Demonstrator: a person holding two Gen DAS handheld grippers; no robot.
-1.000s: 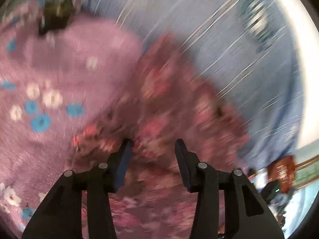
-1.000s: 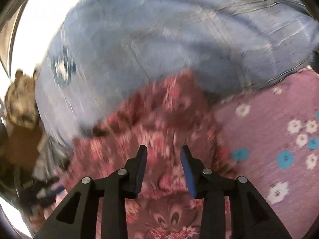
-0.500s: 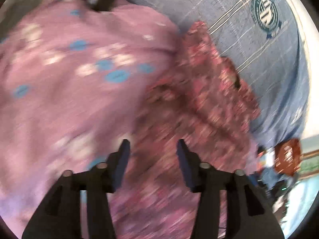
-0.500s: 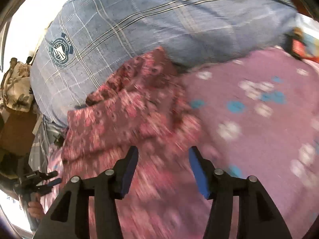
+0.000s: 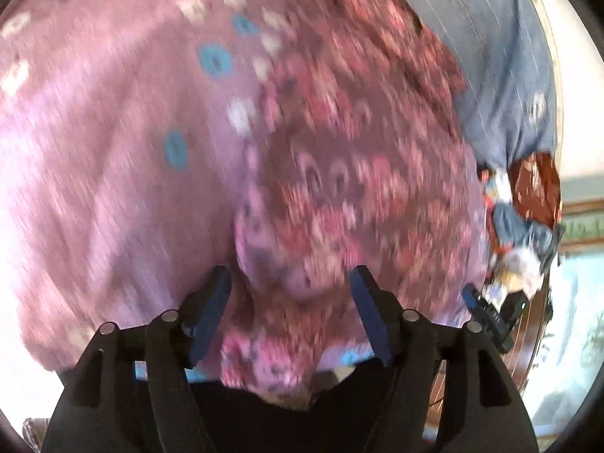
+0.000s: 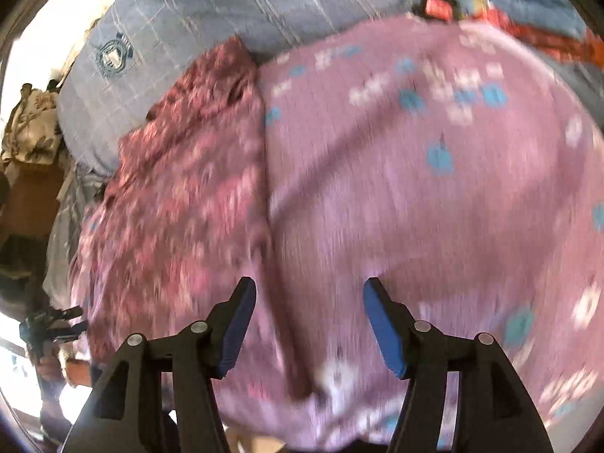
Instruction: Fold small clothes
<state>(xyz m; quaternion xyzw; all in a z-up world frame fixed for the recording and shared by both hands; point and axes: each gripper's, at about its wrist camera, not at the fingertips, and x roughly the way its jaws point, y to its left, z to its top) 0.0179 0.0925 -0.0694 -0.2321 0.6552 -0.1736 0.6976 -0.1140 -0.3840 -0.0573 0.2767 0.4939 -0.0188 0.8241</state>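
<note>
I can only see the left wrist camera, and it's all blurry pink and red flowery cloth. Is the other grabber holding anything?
Observer: No. The right gripper is open. Its jaws have just been opening and nothing is pinched between them. It points at the purple flowered sheet, right beside the red flowery garment.
Operator: What's behind the red one over there?
Observer: A blue checked cloth with a round crest printed on it.
Operator: Anything else?
Observer: At the far left edge there is a beige leaf-patterned fabric. I can't tell what it is.
</note>
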